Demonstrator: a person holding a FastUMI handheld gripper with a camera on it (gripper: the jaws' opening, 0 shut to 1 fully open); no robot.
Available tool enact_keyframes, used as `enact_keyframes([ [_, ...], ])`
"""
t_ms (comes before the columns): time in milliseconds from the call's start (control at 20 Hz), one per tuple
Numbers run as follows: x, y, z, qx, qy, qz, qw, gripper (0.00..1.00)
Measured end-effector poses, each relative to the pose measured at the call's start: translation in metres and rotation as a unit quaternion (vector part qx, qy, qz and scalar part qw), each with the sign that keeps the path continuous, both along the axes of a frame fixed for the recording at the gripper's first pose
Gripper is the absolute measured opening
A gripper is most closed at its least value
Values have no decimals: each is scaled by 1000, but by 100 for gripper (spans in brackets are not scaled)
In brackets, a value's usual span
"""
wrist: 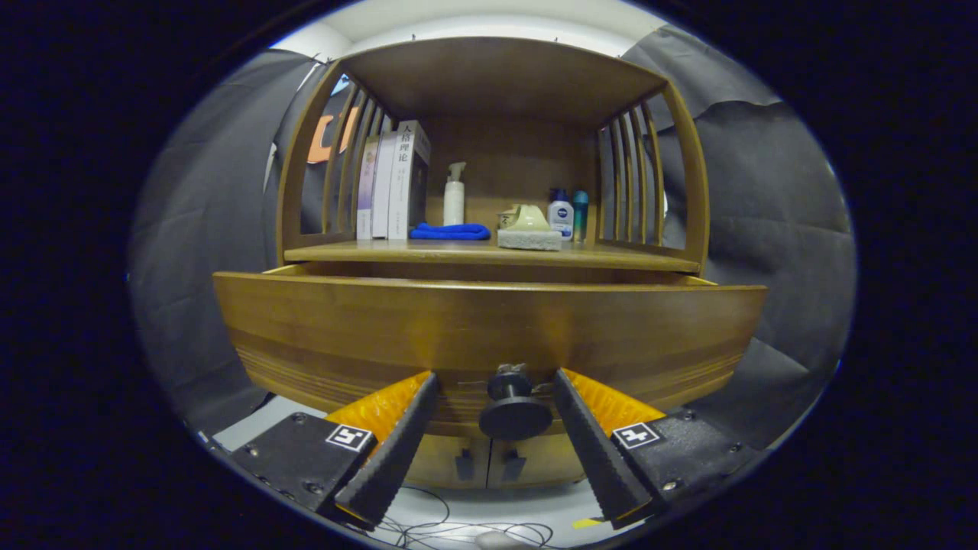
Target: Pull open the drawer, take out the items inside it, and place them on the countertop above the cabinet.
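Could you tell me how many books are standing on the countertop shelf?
3, upright together at the shelf's left end: the purple-tinted book outermost, a white book beside it, and the tallest book nearest the blue cloth.

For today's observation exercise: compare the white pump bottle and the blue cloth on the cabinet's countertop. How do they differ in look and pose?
The white pump bottle stands upright, tall and narrow; the blue cloth lies flat and low, folded. The bottle looks rigid, the cloth soft. The bottle stands behind the cloth. Both rest on the countertop, beyond the pulled-out drawer. The gripper is open, its fingers either side of the drawer knob.
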State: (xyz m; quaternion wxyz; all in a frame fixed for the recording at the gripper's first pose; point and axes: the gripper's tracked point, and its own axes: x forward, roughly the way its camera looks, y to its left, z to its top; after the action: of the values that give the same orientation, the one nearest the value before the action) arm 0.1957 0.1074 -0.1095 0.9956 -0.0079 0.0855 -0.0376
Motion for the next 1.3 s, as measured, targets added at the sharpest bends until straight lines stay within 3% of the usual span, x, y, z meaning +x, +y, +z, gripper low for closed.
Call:
enact_keyframes([
  [850, 87, -4, 6, -25, 4, -1, 1000, 99],
  [1300, 91, -2, 3, -9, 9, 4, 1000, 99],
])
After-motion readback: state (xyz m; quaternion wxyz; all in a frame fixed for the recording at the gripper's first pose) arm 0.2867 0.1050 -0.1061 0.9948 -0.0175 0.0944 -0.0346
